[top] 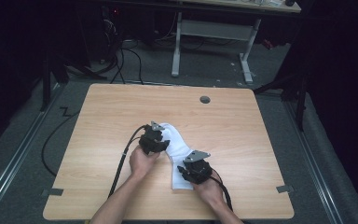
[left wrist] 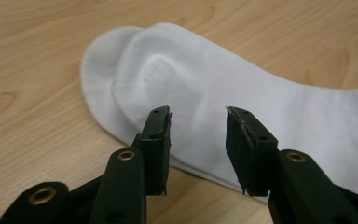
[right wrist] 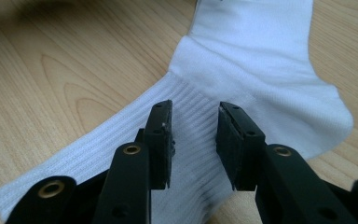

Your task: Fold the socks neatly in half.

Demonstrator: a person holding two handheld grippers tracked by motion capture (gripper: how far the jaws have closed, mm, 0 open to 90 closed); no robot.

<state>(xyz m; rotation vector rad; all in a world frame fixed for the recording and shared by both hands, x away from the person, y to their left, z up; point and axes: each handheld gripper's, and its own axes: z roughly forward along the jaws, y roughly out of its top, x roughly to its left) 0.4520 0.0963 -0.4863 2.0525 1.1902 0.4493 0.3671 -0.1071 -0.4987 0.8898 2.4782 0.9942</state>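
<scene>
White cotton sock [top: 176,150] lies flat on light wood surface [top: 242,135], near the front middle. Left tool [left wrist: 198,122] released, jaws parted over the toe end, nothing pinched. Right tool [right wrist: 195,122] released too, above the ribbed cuff. Sock laid out, looks like a second one underneath; folding or pairing not yet done.

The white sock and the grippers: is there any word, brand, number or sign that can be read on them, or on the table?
None can be read. The white sock is plain, toe part and ribbed cuff alike. The left gripper and right gripper carry bare black jaws with brass rivets. The wooden table bears no print or sticker.
</scene>
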